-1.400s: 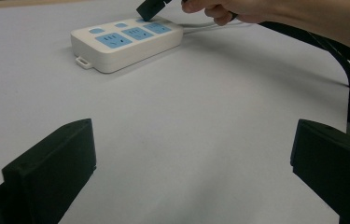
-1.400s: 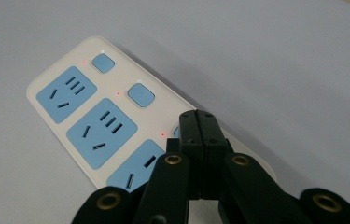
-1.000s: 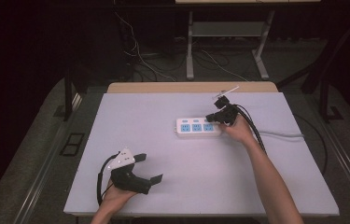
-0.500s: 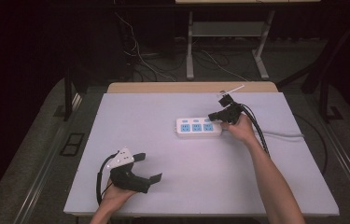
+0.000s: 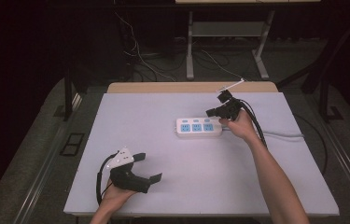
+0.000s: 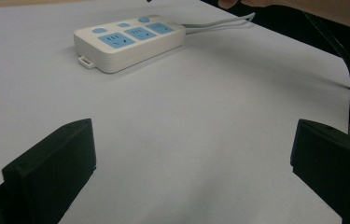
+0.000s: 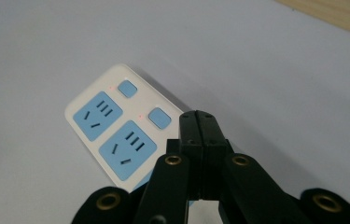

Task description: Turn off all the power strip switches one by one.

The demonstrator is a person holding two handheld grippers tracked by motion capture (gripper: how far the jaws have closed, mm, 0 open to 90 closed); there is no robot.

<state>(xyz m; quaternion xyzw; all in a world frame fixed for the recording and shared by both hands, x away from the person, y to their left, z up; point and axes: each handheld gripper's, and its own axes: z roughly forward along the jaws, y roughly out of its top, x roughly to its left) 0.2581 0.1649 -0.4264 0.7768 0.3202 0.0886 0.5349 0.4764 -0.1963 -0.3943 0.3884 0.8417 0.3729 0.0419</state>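
Pale grey table (image 5: 163,154) — white power strip (image 5: 199,127) lying flat, its cord (image 5: 284,135) trailing right

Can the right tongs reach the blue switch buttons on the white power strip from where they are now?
Probably yes. The right tongs, closed, are just above the white power strip; nothing lies between them and its blue switch buttons.

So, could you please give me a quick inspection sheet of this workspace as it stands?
Surface: pale table, bare apart from the job's thing.
Job's things: white power strip with three blue sockets and blue buttons, lying flat.
Clutter: nothing seen.
Grippers: left gripper open, resting near the front edge; right gripper shut, empty, above the strip's cord end.
Cables: strip's cord runs off to the right.
Surroundings: dark floor, loose wires, table legs behind.
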